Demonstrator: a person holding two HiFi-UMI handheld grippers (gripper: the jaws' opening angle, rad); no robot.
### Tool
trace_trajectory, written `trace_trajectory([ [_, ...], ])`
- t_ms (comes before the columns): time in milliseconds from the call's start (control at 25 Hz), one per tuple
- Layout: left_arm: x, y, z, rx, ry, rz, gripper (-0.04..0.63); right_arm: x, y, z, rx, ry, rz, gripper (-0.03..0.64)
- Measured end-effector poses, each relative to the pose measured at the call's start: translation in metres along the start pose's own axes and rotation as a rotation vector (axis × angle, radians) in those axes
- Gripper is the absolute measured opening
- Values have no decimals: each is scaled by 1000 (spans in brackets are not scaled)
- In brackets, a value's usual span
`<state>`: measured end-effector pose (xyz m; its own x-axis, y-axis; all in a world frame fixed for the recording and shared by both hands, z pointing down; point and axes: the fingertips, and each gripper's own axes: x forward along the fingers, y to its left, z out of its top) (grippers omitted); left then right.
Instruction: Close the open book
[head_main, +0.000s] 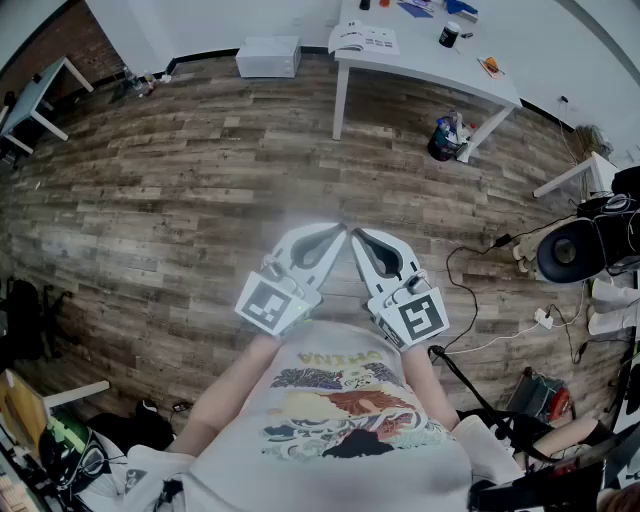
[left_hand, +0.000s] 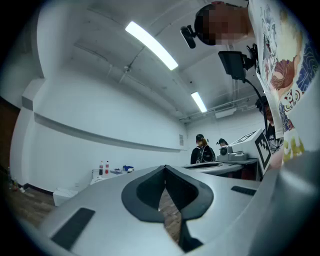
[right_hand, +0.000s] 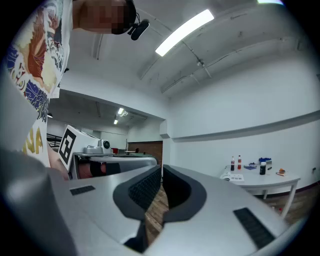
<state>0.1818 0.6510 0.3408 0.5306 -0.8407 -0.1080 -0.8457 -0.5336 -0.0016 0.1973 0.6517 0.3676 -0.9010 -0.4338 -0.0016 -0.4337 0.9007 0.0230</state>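
An open book (head_main: 364, 40) lies with its white pages up on the near left corner of a white table (head_main: 430, 62) far across the room. In the right gripper view the same book (right_hand: 232, 176) shows small on that table (right_hand: 260, 181). Both grippers are held close in front of the person's chest, tips almost meeting. My left gripper (head_main: 338, 233) is shut with nothing between its jaws. My right gripper (head_main: 357, 236) is shut and empty too. In the left gripper view my left gripper (left_hand: 165, 168) points level into the room.
Wooden floor stretches between me and the table. A white box (head_main: 268, 57) sits on the floor left of the table, a dark bin (head_main: 444, 138) under it. Bottles (right_hand: 235, 163) and small items stand on the tabletop. Cables (head_main: 480, 290) and gear lie at the right. Two people (left_hand: 202, 149) stand far off.
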Motion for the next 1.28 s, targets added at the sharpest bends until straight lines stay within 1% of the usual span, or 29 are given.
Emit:
trace_trajectory([
  [120, 2, 0, 0, 1, 4, 4, 9, 6, -2, 17, -13, -35, 2, 23],
  [280, 8, 0, 6, 20, -3, 10, 9, 5, -8, 16, -23, -3, -9, 23],
  [360, 9, 1, 9, 19, -8, 16, 9, 6, -10, 20, -22, -13, -10, 23],
  [560, 11, 3, 12, 25, -5, 22, 9, 4, -17, 26, 20, -33, -5, 23],
  [760, 10, 1, 11, 24, 2, 19, 9, 2, -22, 27, 36, -43, -13, 23],
  [1080, -6, 2, 13, 14, -4, 18, 9, 3, -12, 29, 32, -32, -19, 23],
  [1280, -22, 3, 13, 15, -11, 8, 9, 10, 7, 23, 32, -17, -16, 23],
])
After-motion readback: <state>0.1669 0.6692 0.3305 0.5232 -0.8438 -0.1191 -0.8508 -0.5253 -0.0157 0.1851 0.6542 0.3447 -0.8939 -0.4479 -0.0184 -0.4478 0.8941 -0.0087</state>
